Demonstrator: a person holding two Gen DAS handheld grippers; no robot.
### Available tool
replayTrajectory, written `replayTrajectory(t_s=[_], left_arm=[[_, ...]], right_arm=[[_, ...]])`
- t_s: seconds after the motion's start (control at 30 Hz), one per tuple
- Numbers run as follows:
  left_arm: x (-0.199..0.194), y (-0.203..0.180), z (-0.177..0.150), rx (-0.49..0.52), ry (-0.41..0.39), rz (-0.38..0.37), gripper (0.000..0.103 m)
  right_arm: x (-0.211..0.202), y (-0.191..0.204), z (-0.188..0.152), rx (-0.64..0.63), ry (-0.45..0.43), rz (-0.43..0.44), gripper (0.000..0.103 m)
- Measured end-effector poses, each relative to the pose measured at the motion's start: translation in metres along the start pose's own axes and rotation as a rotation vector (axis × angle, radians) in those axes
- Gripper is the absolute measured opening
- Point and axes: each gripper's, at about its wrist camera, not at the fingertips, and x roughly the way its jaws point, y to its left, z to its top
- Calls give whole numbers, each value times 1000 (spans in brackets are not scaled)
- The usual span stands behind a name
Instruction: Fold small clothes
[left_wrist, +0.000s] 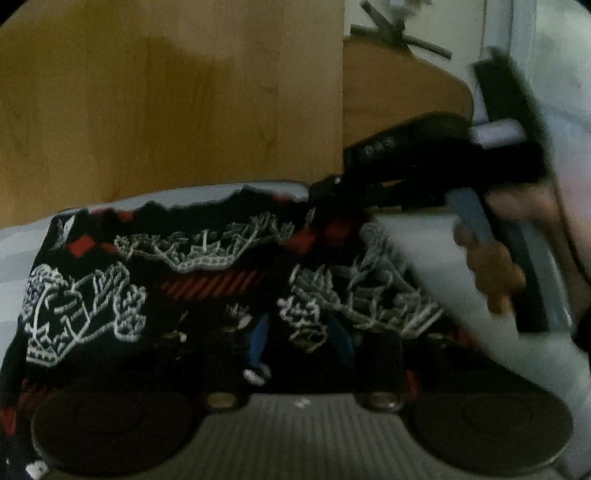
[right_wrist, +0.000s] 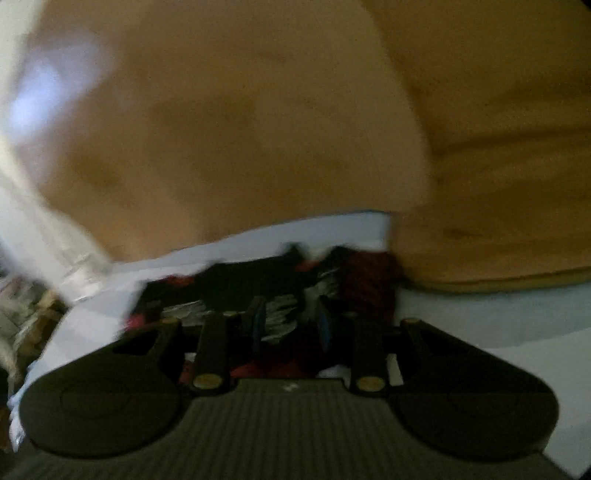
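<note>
A black garment (left_wrist: 203, 295) with white line drawings and red patches lies spread on a white surface (left_wrist: 424, 258). My left gripper (left_wrist: 301, 339) hangs low over its near middle. The blue pads (left_wrist: 258, 339) stand apart and grip nothing, so it is open. The right gripper's black body (left_wrist: 424, 158) reaches in from the right toward the garment's far right corner, held by a hand (left_wrist: 491, 273). In the blurred right wrist view, my right gripper (right_wrist: 291, 319) is over the garment (right_wrist: 229, 273). Its pads (right_wrist: 258, 317) are slightly apart, and patterned cloth shows through the gap.
Wooden panels (left_wrist: 166, 110) rise right behind the white surface (right_wrist: 480, 325) and meet in a corner (right_wrist: 391, 221). A dark metal stand (left_wrist: 399, 29) shows at the top right. Blurred clutter (right_wrist: 22, 317) lies off the surface's left edge.
</note>
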Motion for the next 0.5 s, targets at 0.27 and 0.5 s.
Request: replayTrajectory(t_s=[0.27,0.5], left_arm=[[-11,3,2,9,17,-30,48],[-120,79,-5,-102,-75,-82,60]], right_arm=[[-29,-14,-12,139,-66,55,20],[-149,33,-82,-81,-65,146,36]])
